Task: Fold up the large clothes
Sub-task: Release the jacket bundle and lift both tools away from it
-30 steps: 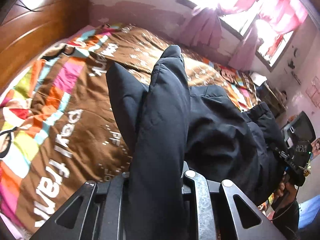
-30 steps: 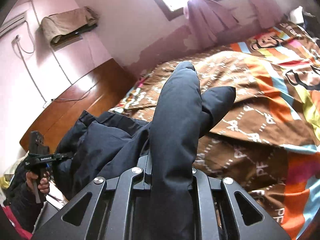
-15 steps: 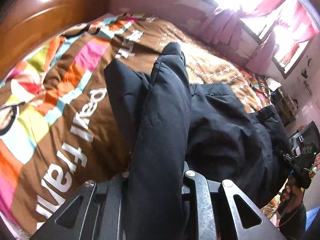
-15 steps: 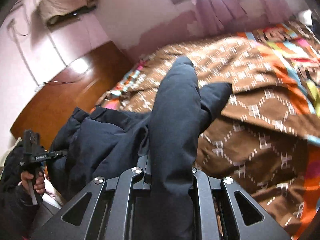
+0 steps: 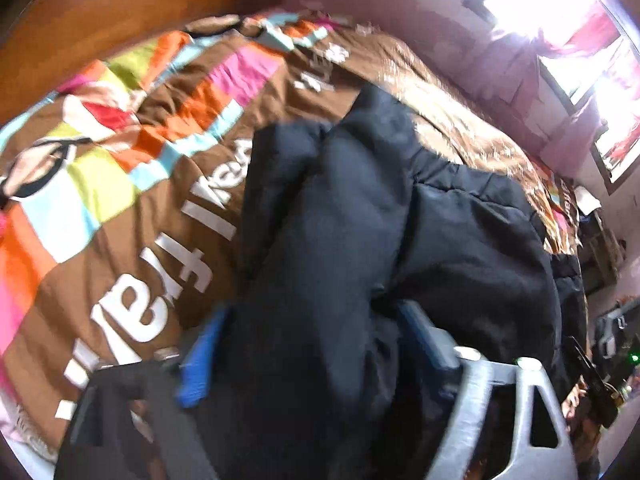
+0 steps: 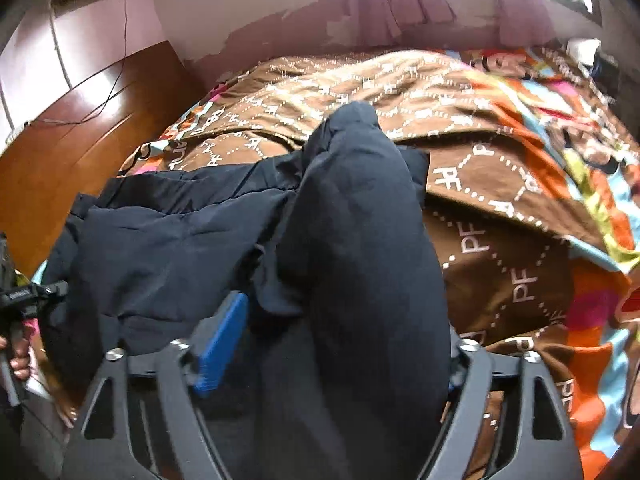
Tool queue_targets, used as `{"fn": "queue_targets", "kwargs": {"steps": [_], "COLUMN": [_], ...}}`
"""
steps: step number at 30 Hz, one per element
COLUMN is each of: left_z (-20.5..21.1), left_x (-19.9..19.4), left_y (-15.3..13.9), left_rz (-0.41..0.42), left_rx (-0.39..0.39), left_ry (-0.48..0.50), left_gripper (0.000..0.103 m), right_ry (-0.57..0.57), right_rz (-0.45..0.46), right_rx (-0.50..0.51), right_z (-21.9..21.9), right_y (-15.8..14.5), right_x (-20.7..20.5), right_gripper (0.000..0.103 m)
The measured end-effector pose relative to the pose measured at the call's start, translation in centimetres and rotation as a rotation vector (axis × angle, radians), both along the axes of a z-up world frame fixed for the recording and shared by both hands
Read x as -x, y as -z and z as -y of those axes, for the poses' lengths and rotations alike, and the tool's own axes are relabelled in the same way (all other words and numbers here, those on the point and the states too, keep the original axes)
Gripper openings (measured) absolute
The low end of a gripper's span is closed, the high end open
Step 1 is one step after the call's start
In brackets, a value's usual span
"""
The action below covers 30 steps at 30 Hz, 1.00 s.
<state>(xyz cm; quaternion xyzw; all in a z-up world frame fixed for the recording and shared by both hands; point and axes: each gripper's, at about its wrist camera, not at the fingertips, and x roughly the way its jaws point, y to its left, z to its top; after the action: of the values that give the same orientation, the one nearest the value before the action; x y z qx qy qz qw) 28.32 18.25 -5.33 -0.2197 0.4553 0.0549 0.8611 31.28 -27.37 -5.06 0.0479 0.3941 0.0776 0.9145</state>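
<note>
both tools (image 5: 304, 344) (image 6: 340, 344) just opened, released; black jacket (image 6: 360, 240) between jaws, on patterned bedspread (image 6: 500, 240), wooden headboard (image 5: 120, 12) beyond.

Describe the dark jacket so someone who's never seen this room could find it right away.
Start at the bed's brown patterned quilt. Near its edge lies a puffy navy padded jacket, one bulky fold rising between the right hand-held gripper fingers. It is the only plain dark item on that colourful cover.

Both hand-held black tongs, the left tongs (image 5: 308, 344) and the right tongs (image 6: 336, 344), show angular black frames with triangular cut-outs, silver screw heads at the joints and ribbed blue pads (image 6: 222, 344) on their fingers.
</note>
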Motion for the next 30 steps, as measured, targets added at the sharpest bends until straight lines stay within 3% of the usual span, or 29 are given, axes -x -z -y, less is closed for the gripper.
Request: {"fn": "queue_targets", "kwargs": {"steps": [4,8,13,20,30], "left_z": [1.2,2.1,3.4,5.2,7.6], "left_x": [1.7,3.8,6.0,8.8,13.1], "left_y": [-1.2,-2.9,-4.7,-6.5,-8.5], "left_rz": [0.049,0.141,0.235,0.316,0.429], "left_rx": [-0.038,-0.05,-0.104,-0.154,-0.241], "left_ry": [0.015,0.001,0.006,0.038,0.05], "left_gripper": [0.093,0.103,0.103,0.103,0.103], "right_ry": [-0.013,0.002,0.033,0.024,-0.001], "right_rz": [0.067,0.136,0.235,0.31,0.428], "right_rx": [0.03,0.04,0.044,0.001,0.016], "right_z": [-0.7,-1.0,-0.7,-1.0,-2.6], "right_y": [-1.1,-2.4,-4.1,-5.9,-7.9], "right_x": [1.3,3.0,5.2,8.3,13.5], "right_gripper": [0.097,0.101,0.101,0.102,0.102]}}
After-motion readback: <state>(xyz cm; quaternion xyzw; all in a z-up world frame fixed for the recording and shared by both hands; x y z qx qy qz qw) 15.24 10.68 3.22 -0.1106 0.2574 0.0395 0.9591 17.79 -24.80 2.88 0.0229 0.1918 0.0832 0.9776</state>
